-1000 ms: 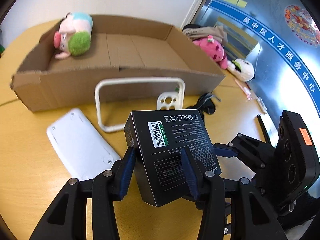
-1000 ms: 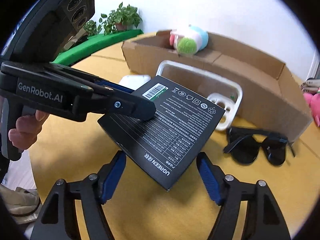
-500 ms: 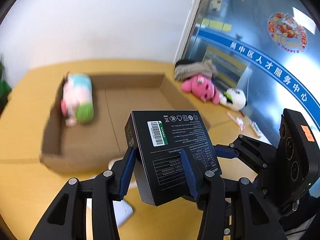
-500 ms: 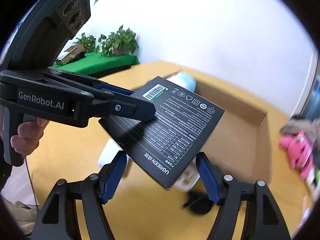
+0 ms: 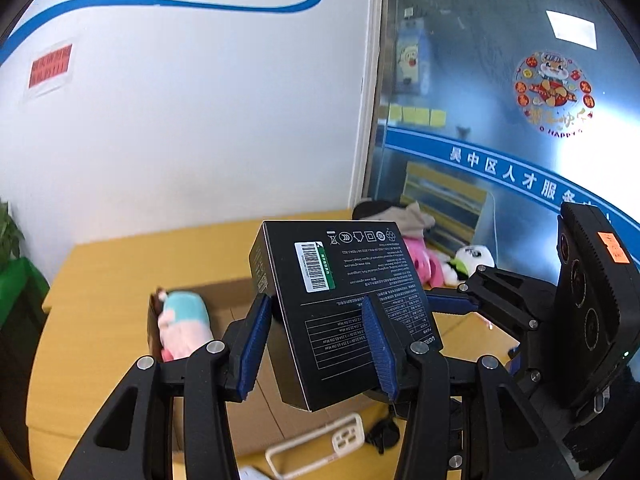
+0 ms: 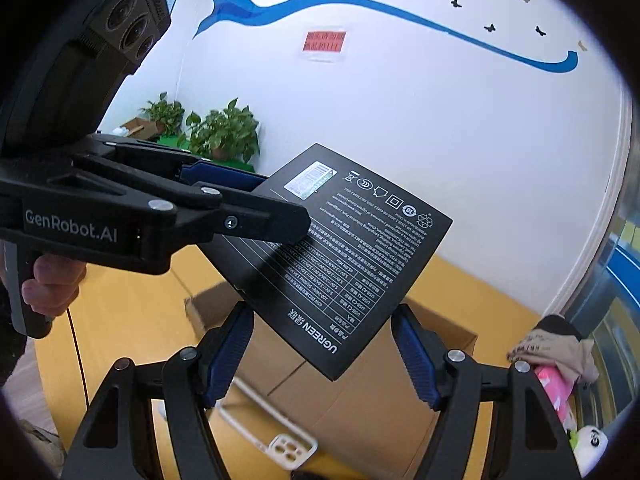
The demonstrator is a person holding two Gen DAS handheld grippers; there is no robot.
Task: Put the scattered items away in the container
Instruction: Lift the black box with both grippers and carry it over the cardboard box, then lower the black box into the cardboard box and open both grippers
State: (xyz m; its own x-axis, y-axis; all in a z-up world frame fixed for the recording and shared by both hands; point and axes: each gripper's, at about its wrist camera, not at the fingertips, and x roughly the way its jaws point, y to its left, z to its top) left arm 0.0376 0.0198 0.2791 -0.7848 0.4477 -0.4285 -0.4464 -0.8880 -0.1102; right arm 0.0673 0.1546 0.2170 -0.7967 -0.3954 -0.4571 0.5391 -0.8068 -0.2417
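A black UGREEN box (image 5: 340, 304) is clamped between the blue pads of my left gripper (image 5: 316, 340), held high above the table. In the right wrist view the box (image 6: 352, 252) hangs just ahead of my right gripper (image 6: 320, 356), whose jaws stand wide apart around its lower corner without clearly touching it. The open cardboard container (image 5: 240, 312) lies below, with a pink and blue plush toy (image 5: 184, 324) inside at its left end. The container also shows in the right wrist view (image 6: 360, 412).
A white phone case (image 5: 320, 444) and black sunglasses (image 5: 384, 432) lie on the yellow table (image 5: 92, 320) in front of the container. Pink and panda plush toys (image 5: 448, 264) and a cloth sit at the far right. Potted plants (image 6: 216, 128) stand at the back left.
Both grippers have risen and tilted upward with the black box, so the table and container have dropped low in both views. The left grip on the box is unchanged.
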